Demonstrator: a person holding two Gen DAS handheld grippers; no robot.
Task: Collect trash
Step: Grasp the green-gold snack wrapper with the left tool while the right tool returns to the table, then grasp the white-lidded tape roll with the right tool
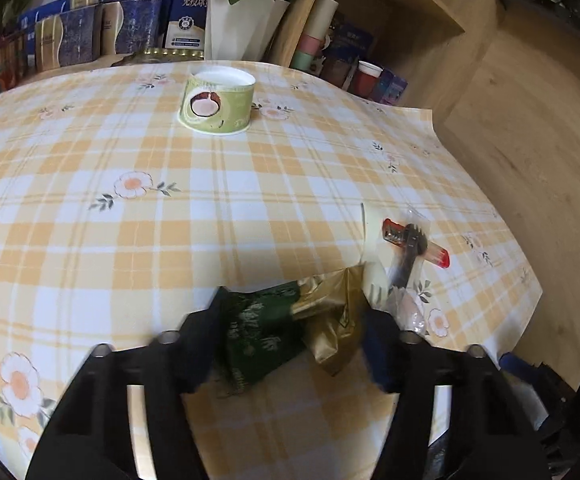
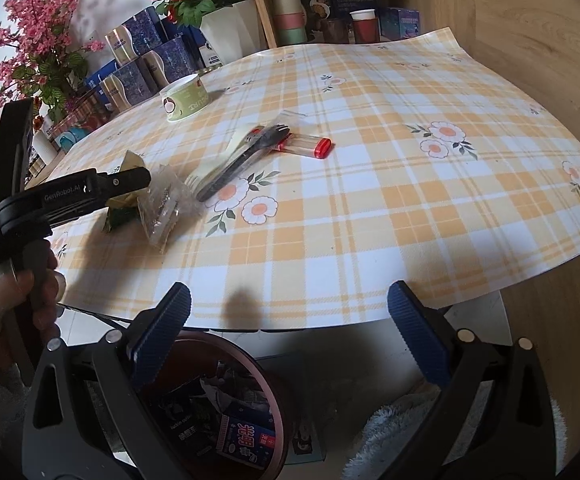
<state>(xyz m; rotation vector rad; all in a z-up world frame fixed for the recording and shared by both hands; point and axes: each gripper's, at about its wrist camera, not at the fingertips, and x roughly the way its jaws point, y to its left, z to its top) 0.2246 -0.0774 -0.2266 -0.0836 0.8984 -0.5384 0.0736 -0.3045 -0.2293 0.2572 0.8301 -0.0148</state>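
Note:
My left gripper (image 1: 294,320) has its jaws around a green and gold wrapper (image 1: 285,328) lying on the checked tablecloth (image 1: 169,220); the jaws look wide, and I cannot tell whether they grip it. It also shows in the right wrist view (image 2: 129,184) over the wrapper (image 2: 119,208). A clear bag with a black plastic fork (image 2: 241,160) and a red-capped tube (image 2: 306,146) lie nearby, beside a crumpled clear wrapper (image 2: 165,208). A green paper cup (image 1: 217,102) stands farther back. My right gripper (image 2: 290,320) is open and empty above a bin (image 2: 273,392) holding trash.
A white flower pot (image 1: 241,24), blue boxes (image 1: 77,36) and a wooden shelf (image 1: 390,4) with cups line the table's far edge. The table's right edge (image 1: 530,280) drops to the wooden floor. A white fluffy cloth (image 2: 402,432) lies beside the bin.

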